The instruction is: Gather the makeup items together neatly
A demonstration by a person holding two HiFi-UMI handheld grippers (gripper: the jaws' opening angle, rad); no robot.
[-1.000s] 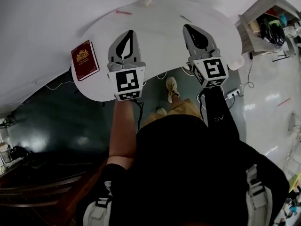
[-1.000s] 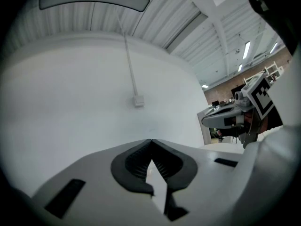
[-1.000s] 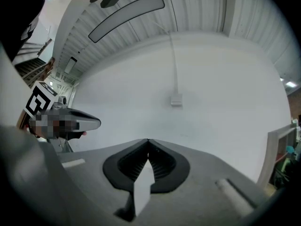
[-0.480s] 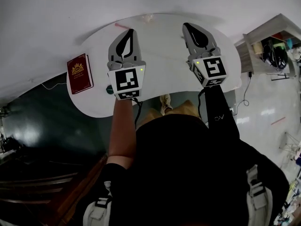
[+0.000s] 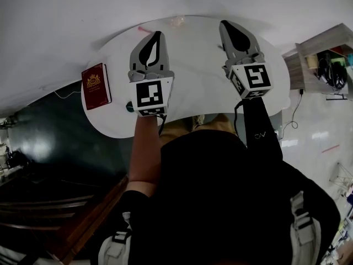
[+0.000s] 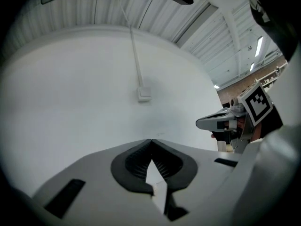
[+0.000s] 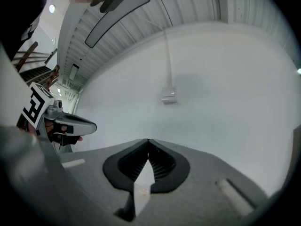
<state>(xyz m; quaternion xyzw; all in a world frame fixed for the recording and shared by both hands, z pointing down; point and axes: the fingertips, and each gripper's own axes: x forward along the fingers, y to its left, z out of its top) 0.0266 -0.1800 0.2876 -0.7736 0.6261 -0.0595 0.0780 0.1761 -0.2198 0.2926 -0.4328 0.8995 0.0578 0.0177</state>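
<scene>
Both grippers have moved forward over the round white table (image 5: pixel 193 65), closer to its far edge. At the table's left edge lies a dark red booklet (image 5: pixel 96 86). Just right of it, a small dark green round item (image 5: pixel 129 107) sits beside the marker cube (image 5: pixel 150 96) of the left gripper (image 5: pixel 158 35). That gripper hovers level, its jaws clenched on nothing. Near the far rim lie a thin pink stick (image 5: pixel 144 30) and, a little apart, a small pale item (image 5: pixel 177 20). The right gripper (image 5: pixel 223 23) is also clenched and empty.
</scene>
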